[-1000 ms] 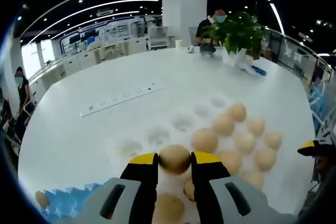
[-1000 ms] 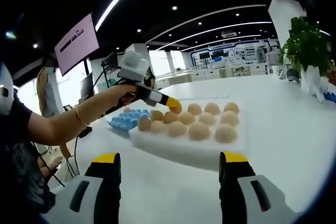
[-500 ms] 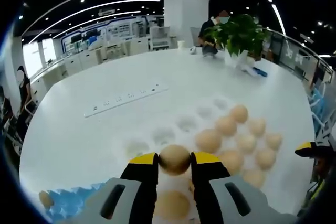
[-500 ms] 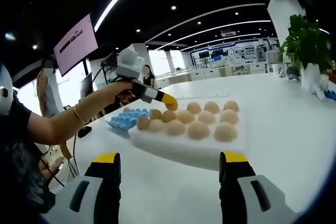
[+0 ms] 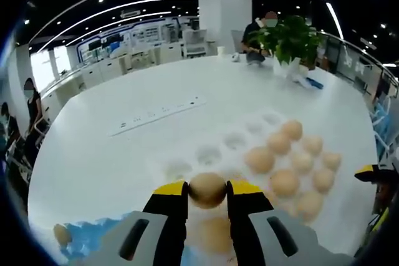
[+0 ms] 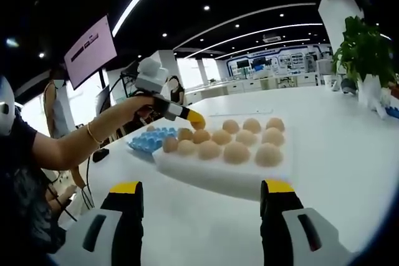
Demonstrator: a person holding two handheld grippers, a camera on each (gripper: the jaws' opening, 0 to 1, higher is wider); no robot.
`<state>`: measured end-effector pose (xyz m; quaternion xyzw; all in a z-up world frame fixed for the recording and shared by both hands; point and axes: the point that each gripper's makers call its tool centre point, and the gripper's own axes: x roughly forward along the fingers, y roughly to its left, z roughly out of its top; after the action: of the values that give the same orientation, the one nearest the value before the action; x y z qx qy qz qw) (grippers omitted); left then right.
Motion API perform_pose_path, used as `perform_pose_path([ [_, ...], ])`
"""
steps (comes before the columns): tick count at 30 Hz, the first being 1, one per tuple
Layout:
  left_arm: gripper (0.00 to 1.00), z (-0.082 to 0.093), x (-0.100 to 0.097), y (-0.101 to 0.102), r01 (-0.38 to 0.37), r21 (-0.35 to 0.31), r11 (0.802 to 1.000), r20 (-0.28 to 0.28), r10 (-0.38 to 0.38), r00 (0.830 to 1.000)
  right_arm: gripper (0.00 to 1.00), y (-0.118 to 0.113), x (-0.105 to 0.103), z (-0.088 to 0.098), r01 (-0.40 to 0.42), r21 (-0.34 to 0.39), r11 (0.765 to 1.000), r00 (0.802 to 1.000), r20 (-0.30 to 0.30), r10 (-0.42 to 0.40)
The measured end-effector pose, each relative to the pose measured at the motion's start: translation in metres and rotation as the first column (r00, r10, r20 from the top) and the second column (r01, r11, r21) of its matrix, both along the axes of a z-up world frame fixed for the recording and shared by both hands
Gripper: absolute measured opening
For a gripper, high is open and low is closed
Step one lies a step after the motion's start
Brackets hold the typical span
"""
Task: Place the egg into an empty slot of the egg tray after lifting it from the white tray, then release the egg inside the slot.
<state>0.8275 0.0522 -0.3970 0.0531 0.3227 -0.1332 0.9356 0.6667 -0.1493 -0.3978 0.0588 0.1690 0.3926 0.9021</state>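
Bright overhead strip lighting (blurred, warped edges)

One white tray [image 6: 218, 175], one blue egg tray [image 6: 144, 143], one plant [image 6: 365, 54], two tools [image 5: 207, 192] [image 6: 202, 194].

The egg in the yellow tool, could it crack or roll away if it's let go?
Probably yes. The egg is smooth and rounded, pinched by the left tool, so a hard squeeze may crack it. Dropped on the flat table, it would likely roll; a dimple in the white tray should cradle it.
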Motion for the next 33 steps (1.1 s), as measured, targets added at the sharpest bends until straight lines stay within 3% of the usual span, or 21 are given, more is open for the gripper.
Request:
perform_pose_path([
  [15,0.24,0.002,-0.002,0.028,-0.038,-0.021,0.999,-0.004,0.038,0.999,0.79,0.005,-0.002,-0.002,-0.01,-0.011,1.0,1.0,-0.005,0.01],
  [17,0.24,0.004,-0.004,0.028,-0.046,-0.051,0.998,-0.002,0.046,0.999,0.79,0.005,-0.002,-0.002,-0.01,-0.012,1.0,1.0,-0.006,0.01],
  [33,0.24,0.01,-0.013,0.051,-0.082,-0.031,0.996,0.003,0.082,0.997,0.79,0.01,-0.003,-0.003,-0.023,-0.022,0.999,1.0,-0.009,0.023],
])
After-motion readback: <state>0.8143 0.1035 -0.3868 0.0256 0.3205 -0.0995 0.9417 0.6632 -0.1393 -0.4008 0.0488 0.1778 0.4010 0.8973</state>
